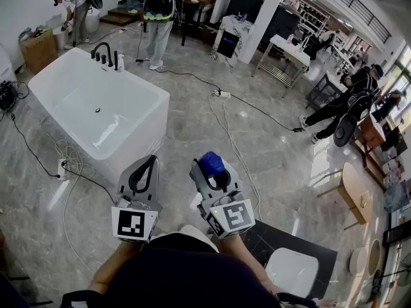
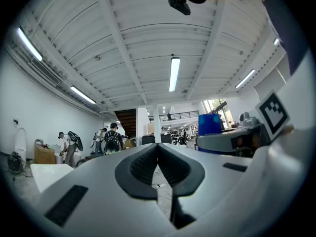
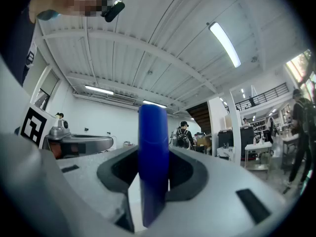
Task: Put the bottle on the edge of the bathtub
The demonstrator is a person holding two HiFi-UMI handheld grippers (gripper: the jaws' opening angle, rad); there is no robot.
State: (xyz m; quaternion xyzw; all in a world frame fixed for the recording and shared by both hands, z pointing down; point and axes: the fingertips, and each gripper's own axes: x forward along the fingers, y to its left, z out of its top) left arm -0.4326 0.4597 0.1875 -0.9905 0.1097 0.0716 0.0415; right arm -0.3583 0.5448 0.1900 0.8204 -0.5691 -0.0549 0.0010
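The right hand-held gripper [image 3: 154, 154] pinches a blue bottle [image 3: 153, 132] between its 2 jaws. The bottle stands straight up in the grip, and its rounded top sticks out past the jaw tips. The dark pads press on both of its sides, so the jaws stay a bit apart with the bottle filling the gap. The left hand-held gripper [image 2: 158, 148] holds nothing. Its 2 jaws are pressed together at the tips, with only a thin slit lower down. In the head view, both grippers are side by side, close to the person's body, over the grey floor [image 1: 257, 153]. Each one has a cube with a black and white square marker at its back end. The white bathtub [image 1: 131, 140] stands on the floor in front and to the left. Its near corner is just past the left hand-held gripper. The bottle is up in the air, near that corner but not touching the tub, and it is not on the edge yet. A black tap [image 1: 101, 51] sits on the far edge of the bathtub, and a small dark drain [image 1: 97, 110] shows in its bottom. A black cable [image 1: 253, 108] runs across the floor on the right. A person with a backpack [image 1: 158, 11] stands past the tub. Another person in dark clothes [image 1: 347, 104] bends forward far off on the right.
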